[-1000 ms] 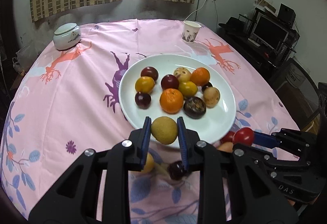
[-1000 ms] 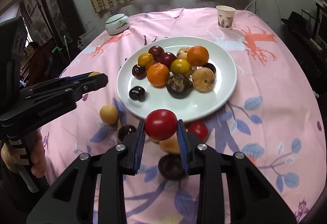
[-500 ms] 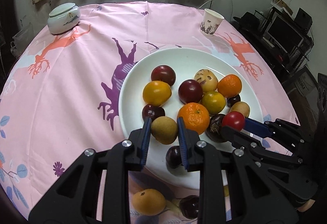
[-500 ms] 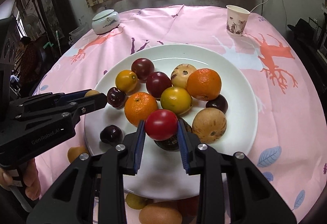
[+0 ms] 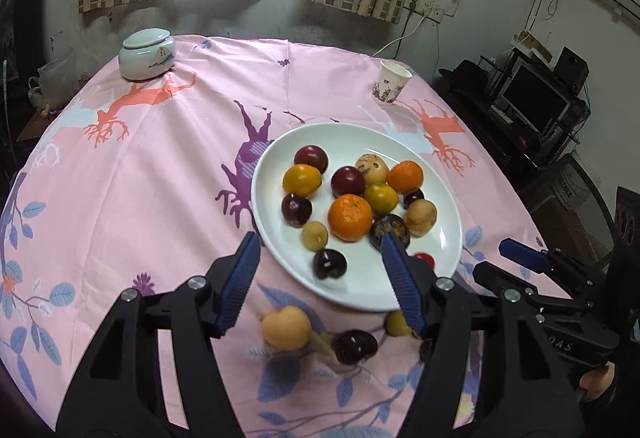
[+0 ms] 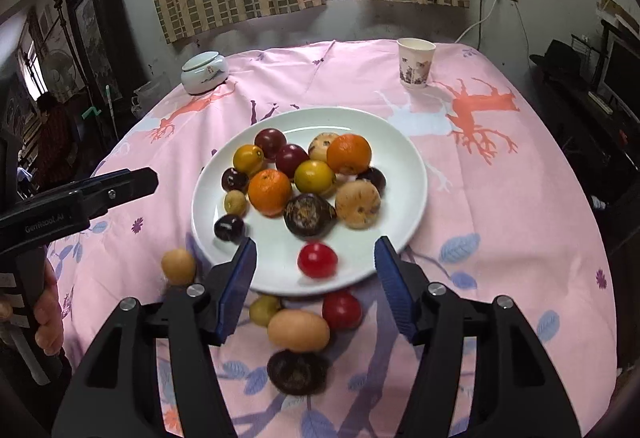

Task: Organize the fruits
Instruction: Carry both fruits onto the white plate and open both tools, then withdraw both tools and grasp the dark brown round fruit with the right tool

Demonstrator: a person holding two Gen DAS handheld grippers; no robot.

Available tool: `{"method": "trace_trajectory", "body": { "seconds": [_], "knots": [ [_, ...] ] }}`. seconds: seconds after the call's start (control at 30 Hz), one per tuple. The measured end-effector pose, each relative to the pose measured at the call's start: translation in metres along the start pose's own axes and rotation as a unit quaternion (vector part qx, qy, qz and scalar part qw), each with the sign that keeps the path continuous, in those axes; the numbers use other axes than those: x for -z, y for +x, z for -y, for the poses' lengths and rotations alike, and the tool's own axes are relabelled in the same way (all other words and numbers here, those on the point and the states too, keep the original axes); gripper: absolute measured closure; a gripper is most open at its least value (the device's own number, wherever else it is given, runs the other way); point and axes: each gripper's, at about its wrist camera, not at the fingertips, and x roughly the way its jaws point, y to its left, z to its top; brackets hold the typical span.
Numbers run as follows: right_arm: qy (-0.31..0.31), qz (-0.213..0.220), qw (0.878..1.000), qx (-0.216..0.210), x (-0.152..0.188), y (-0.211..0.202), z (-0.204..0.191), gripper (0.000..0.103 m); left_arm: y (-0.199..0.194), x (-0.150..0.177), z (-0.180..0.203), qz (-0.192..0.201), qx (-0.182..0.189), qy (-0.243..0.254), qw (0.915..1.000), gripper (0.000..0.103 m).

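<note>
A white plate (image 5: pixel 442 178) (image 6: pixel 412 166) on the pink tablecloth holds several fruits. A small yellow-green fruit (image 5: pixel 315 235) (image 6: pixel 235 201) lies near its front left. A red tomato (image 6: pixel 317 259) lies near its front edge. My left gripper (image 5: pixel 320 274) is open and empty above the plate's near rim. My right gripper (image 6: pixel 314 278) is open and empty, just behind the tomato. Loose fruits lie on the cloth in front of the plate: a tan one (image 5: pixel 286 328) (image 6: pixel 178 266), a dark plum (image 5: pixel 355 347), a brown oval one (image 6: pixel 298 330), a second red tomato (image 6: pixel 342 310).
A white lidded jar (image 5: pixel 147 53) (image 6: pixel 204 72) stands at the far left of the table. A paper cup (image 5: pixel 391 82) (image 6: pixel 416 63) stands at the far right. A desk with a monitor (image 5: pixel 532 98) is beyond the table's right edge.
Both grippers opened and pulled back toward the table's near side. The yellow-green fruit left the left gripper and the red tomato left the right gripper; both now lie on the plate.
</note>
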Motion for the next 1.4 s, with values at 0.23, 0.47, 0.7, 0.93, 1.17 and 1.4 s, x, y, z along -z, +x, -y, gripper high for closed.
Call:
{"method": "trace_trajectory", "body": {
  "seconds": [0.23,0.47,0.7,0.93,1.17,1.4],
  "knots": [
    [0.033,-0.006,0.999,-0.011,0.055,-0.034,0.002,0.026,-0.029,0.071,0.01,0.01,-0.003,0.005,0.9999,0.038],
    [0.013,-0.036,0.999,-0.017,0.079,-0.031,-0.014,0.026,-0.028,0.109,0.025,-0.021,-0.002,0.031,0.9993,0.037],
    [0.008,-0.067,0.998,-0.007,0.088,-0.009,-0.018,0.026,-0.026,0.115,0.019,-0.027,-0.005,0.021,0.9994,0.034],
    [0.0,-0.08,0.997,0.014,0.088,0.017,-0.019,0.026,-0.02,0.117,0.013,-0.04,0.001,0.005,0.9992,0.034],
    [-0.008,-0.083,0.996,0.032,0.087,0.037,-0.02,0.027,-0.02,0.118,0.01,-0.041,-0.001,0.002,0.9992,0.034],
    [-0.018,-0.078,0.996,0.031,0.086,0.037,-0.023,0.059,-0.018,0.117,0.01,-0.043,0.001,0.0,0.9991,0.034]
  ]
}}
